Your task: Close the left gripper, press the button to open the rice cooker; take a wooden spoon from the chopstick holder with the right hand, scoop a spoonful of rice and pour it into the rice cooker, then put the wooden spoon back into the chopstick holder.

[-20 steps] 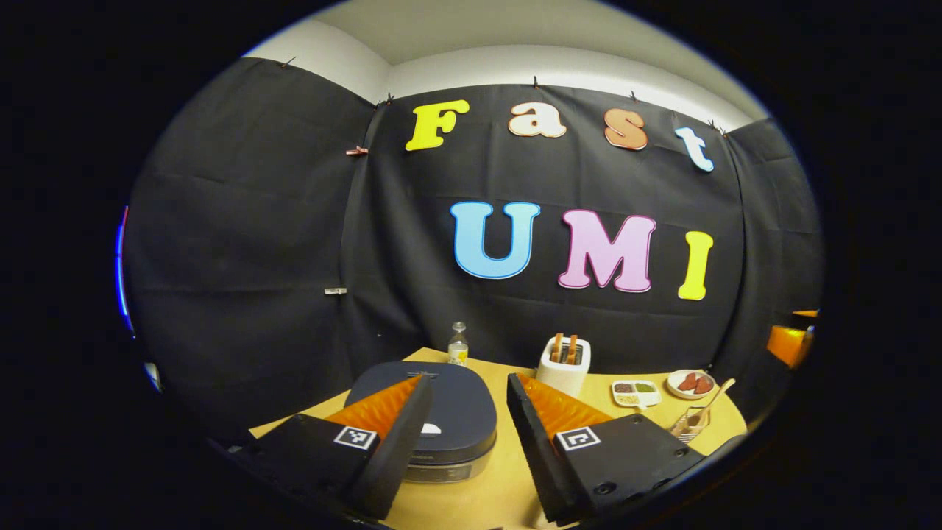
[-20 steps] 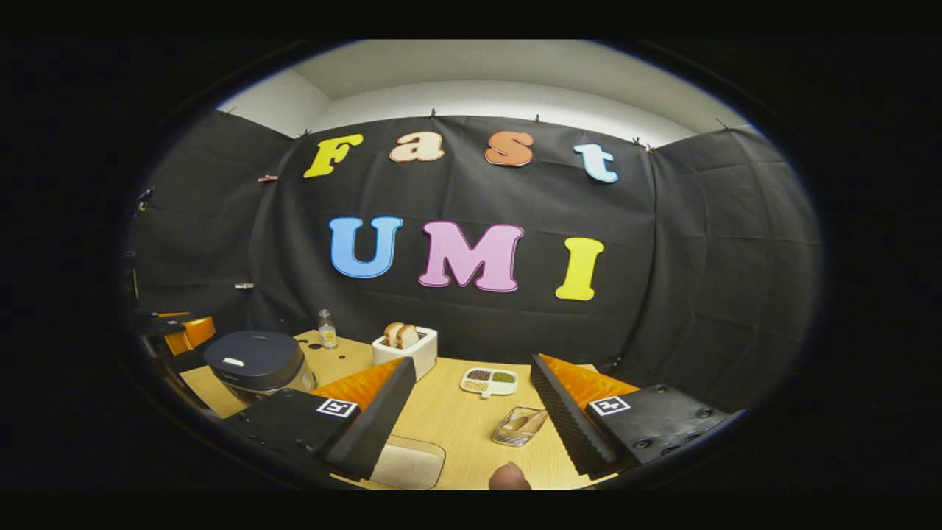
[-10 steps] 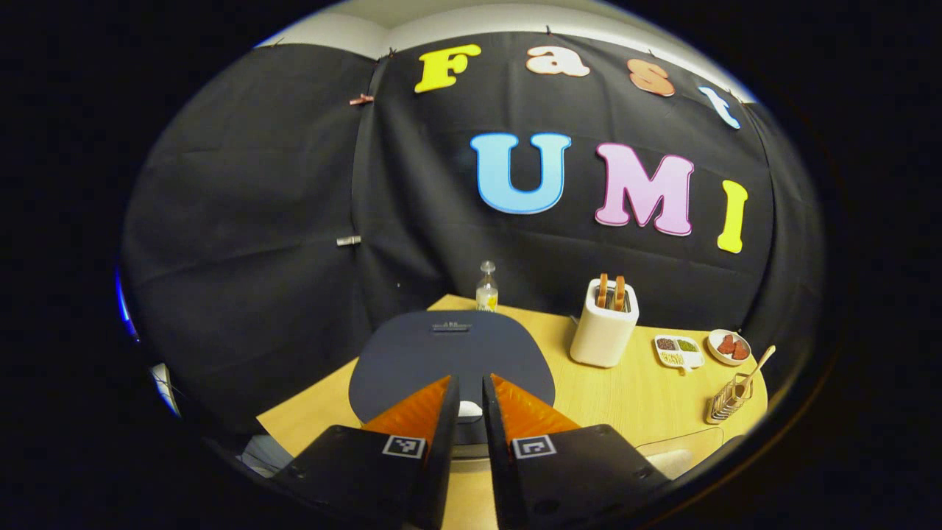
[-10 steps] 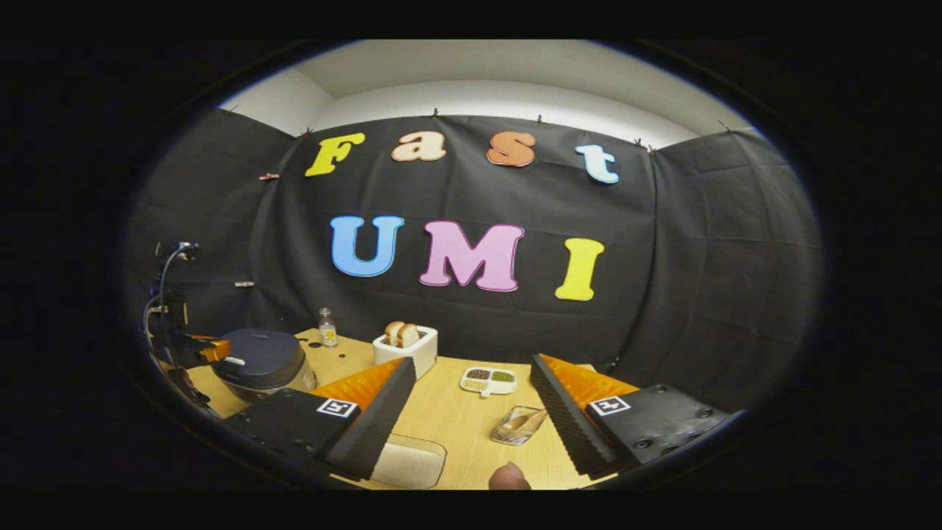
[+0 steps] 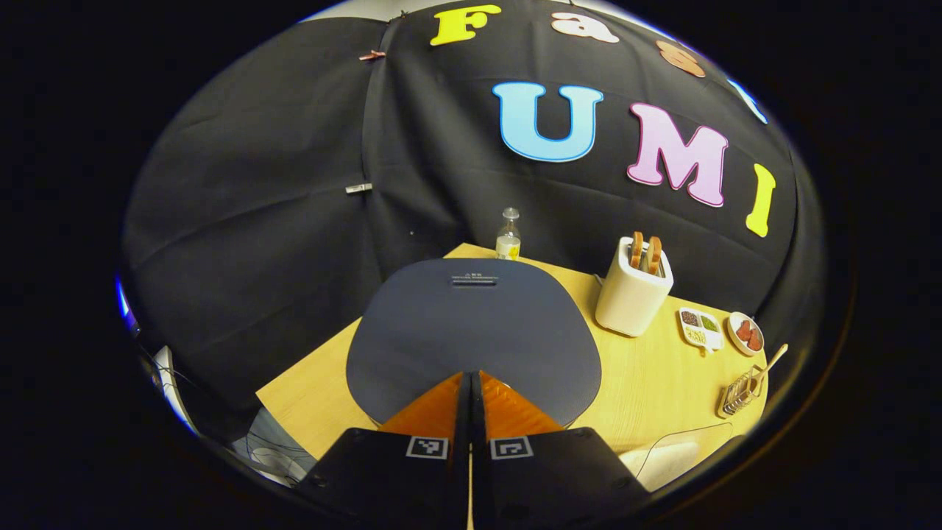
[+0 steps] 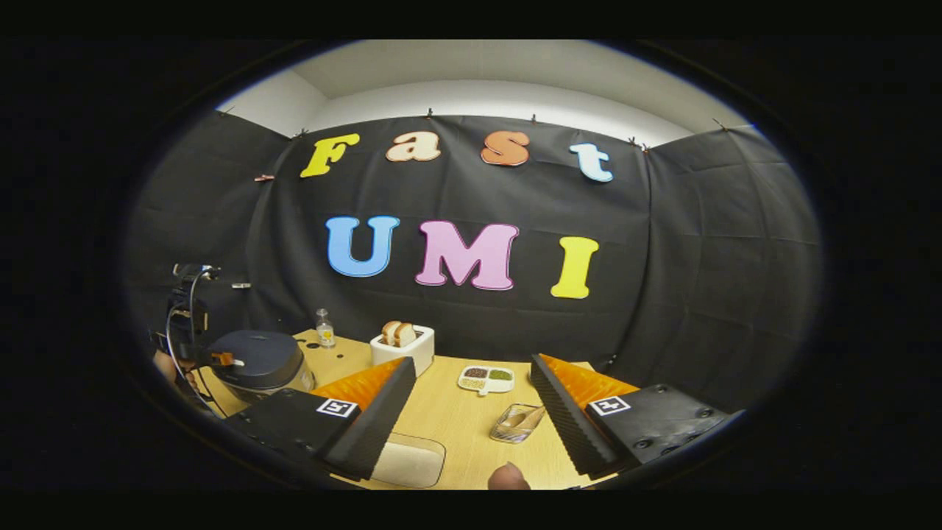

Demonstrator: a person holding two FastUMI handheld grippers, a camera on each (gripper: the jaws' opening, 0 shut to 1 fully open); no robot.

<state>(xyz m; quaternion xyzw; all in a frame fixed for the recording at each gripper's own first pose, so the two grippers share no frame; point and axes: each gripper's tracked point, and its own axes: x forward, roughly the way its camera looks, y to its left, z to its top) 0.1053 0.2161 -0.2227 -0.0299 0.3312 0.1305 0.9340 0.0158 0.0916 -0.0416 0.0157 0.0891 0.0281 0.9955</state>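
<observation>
The dark rice cooker (image 5: 471, 316) has its lid down right in front of me in the left gripper view. My left gripper (image 5: 471, 375) is shut with nothing between its fingers, tips over the front edge of the lid; they hide the button. In the right gripper view the same cooker (image 6: 254, 359) sits at far left with the left gripper (image 6: 213, 358) and a hand at its front. My right gripper (image 6: 472, 364) hangs open above the table. The wire chopstick holder (image 6: 515, 425) with the wooden spoon (image 5: 769, 361) lies just ahead, between its fingers. A clear rice container (image 6: 408, 460) sits near the front edge.
On the wooden table (image 5: 647, 383) stand a white toaster (image 5: 633, 294) holding toast, a small bottle (image 5: 507, 235) behind the cooker, a divided dish (image 5: 699, 327) of grains and a small plate (image 5: 745, 333) at the right. Black cloth walls enclose the table.
My left gripper has shut and moved forward and down over the cooker's front, covering the white button. The right gripper has barely moved.
</observation>
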